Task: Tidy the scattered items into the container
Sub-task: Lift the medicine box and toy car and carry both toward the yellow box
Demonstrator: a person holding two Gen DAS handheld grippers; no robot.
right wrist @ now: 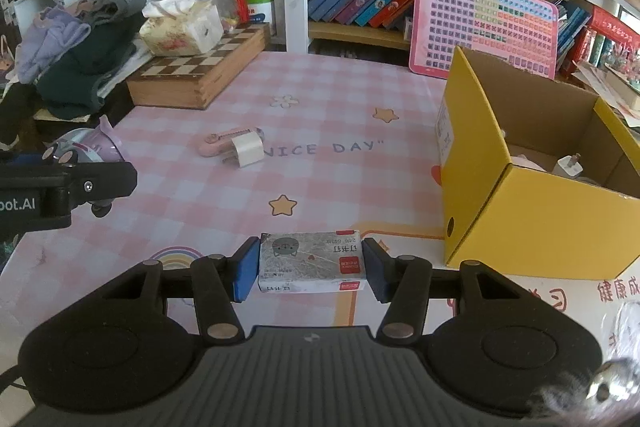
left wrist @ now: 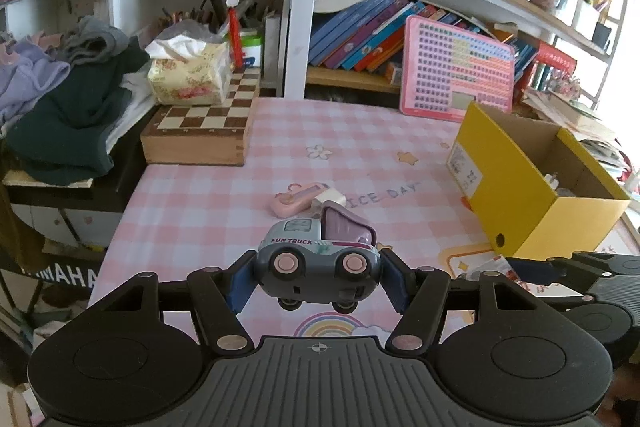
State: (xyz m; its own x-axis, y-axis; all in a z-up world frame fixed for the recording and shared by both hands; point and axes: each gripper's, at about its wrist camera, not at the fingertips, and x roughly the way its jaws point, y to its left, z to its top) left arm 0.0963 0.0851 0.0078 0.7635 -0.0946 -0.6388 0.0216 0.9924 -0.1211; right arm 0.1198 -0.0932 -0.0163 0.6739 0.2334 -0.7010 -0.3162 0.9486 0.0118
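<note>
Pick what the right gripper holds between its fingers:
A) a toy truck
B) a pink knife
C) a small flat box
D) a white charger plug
C: the right gripper has both blue pads pressed against a small flat box, lifted off the table.

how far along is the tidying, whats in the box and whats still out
Done: a white plug already lies in the yellow box. In hand: the left gripper holds the toy truck, and the right gripper holds the small staple box, both clear of the mat. Left: the pink gadget and white charger on the mat.
</note>
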